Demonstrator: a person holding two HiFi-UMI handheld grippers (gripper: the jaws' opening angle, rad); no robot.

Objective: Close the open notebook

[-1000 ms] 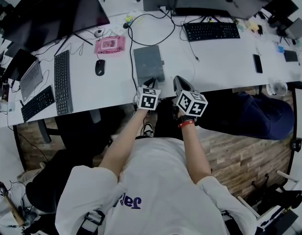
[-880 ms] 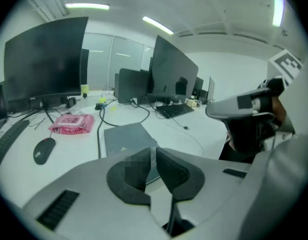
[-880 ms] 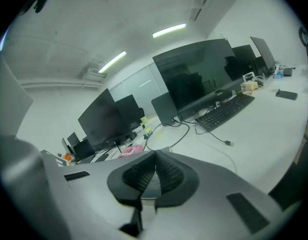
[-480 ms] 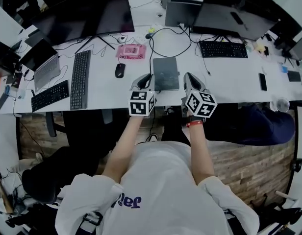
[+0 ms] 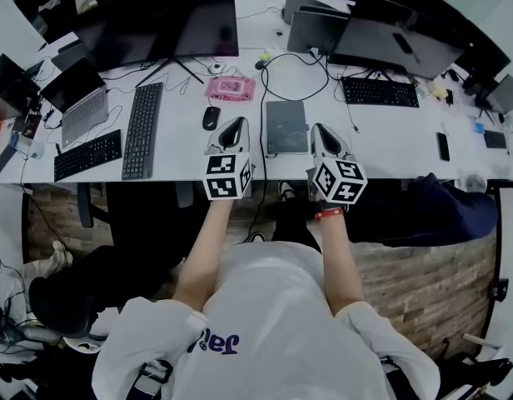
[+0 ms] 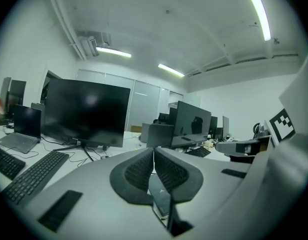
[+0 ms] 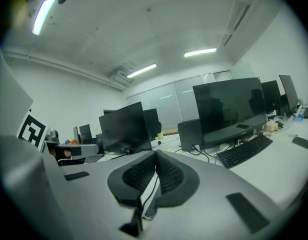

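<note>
The notebook point(image 5: 286, 127) lies closed on the white desk point(image 5: 381, 140), its dark grey cover up. My left gripper point(image 5: 233, 126) hangs over the desk just left of it, and my right gripper point(image 5: 322, 132) just right of it; neither touches it. In the left gripper view the left gripper point(image 6: 154, 151) has its pads together; its jaws have just been closing, with nothing between them. In the right gripper view the right gripper point(image 7: 155, 155) also has its pads meeting, empty. Both point nearly level towards the monitors.
A black mouse point(image 5: 210, 117) and a pink item point(image 5: 231, 88) sit left of the notebook. Keyboards point(image 5: 141, 130) point(image 5: 380, 92), a laptop point(image 5: 77, 98), a big monitor point(image 5: 161, 19), cables point(image 5: 311, 73) and a phone point(image 5: 441, 146) fill the desk.
Both grippers have risen from the notebook's near edge and now flank it, the left one having drawn off to the left. The notebook has stayed closed and still.
</note>
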